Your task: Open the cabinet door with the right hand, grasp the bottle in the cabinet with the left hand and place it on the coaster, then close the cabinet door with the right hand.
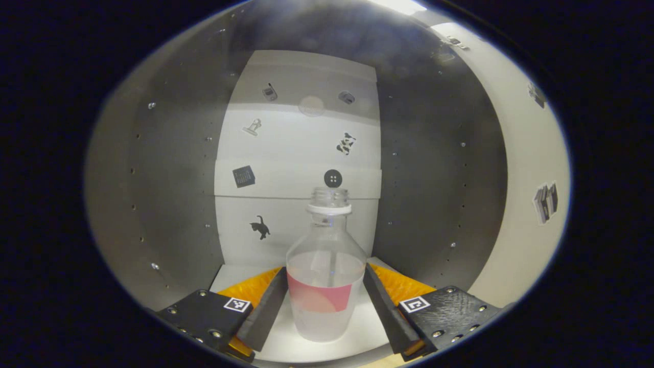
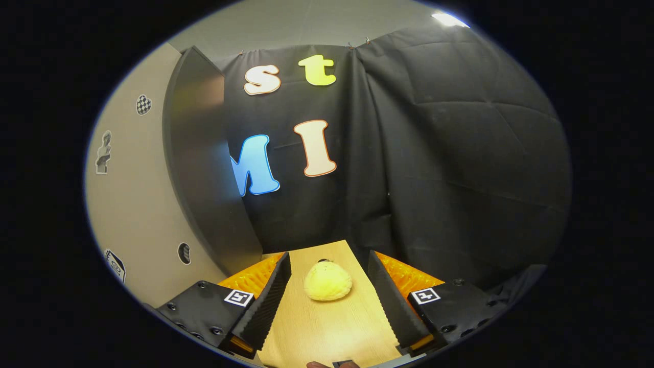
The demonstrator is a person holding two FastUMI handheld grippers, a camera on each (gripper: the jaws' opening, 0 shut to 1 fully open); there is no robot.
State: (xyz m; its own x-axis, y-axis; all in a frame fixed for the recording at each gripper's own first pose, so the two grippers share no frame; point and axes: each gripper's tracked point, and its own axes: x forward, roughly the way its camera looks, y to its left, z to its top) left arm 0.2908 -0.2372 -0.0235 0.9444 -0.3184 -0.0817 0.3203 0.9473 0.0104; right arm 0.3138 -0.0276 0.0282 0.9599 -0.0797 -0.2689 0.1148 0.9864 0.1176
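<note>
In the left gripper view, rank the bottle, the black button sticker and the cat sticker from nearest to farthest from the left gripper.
1. Bottle: between the left gripper fingers.
2 and 3. Cat sticker and button sticker: both on the cabinet's back wall, cat lower left, button above the bottle; too close to call.

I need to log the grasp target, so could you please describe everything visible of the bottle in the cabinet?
The bottle is clear plastic, uncapped, with a white neck ring and a red-and-pink label band. It looks empty and stands upright on the white cabinet shelf. The left tongs flank its lower body, fingers close at the sides; firm contact is unclear.
</note>
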